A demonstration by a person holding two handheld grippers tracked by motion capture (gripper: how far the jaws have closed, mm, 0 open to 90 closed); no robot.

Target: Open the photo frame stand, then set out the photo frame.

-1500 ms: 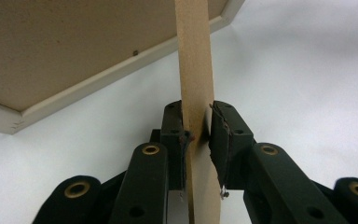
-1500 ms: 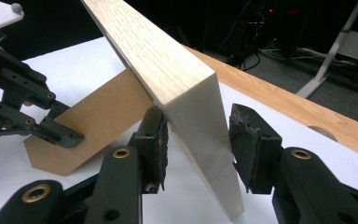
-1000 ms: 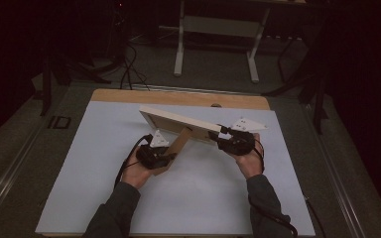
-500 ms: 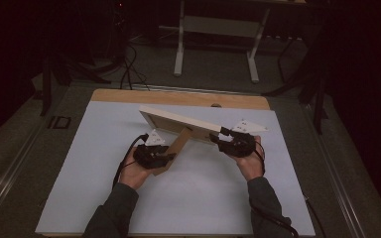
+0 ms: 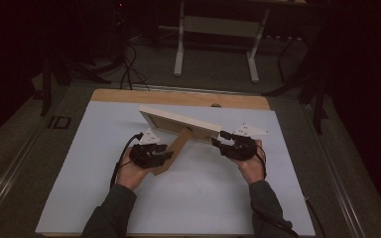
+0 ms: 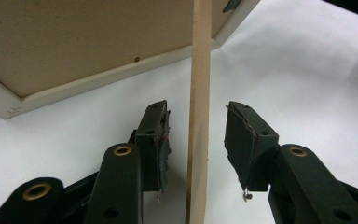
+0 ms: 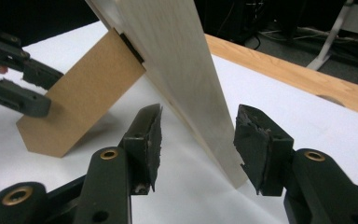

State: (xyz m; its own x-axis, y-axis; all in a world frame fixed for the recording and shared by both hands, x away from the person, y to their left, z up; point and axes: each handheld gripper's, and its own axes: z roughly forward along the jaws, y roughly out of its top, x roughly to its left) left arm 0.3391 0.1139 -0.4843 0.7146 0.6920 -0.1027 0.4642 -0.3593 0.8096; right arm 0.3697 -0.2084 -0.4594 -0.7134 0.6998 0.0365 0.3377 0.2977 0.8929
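The picture frame (image 5: 181,124) stands on the white desk (image 5: 79,188) on its lower edge, leaning back on its brown fold-out stand (image 5: 171,153), with one end between each pair of jaws.

The left gripper (image 5: 164,154) sits at the foot of the stand. In the left gripper view its jaws are spread, and the thin edge of the stand (image 6: 199,116) runs straight up between them, just beside the left pad and clear of the right one. The cardboard back of the frame (image 6: 74,42) hangs above and beyond the jaws.

The right gripper (image 5: 220,142) is at the frame's right end. Its jaws also stand apart, with the pale wooden side of the frame (image 7: 182,79) slanting down between them to a corner resting on the desk just ahead of the right pad. The stand (image 7: 79,102) shows beyond, with the left gripper (image 7: 9,79) at its far edge.

Compared with half a second and a second ago, the hands and the frame sit almost where they were; the left hand has shifted only slightly along the stand. That suggests the frame is now propped and balancing by itself, and both grippers have let go or are about to draw away. Pulling back straight, without brushing the stand, looks like the careful move, since a nudge there could tip the frame.
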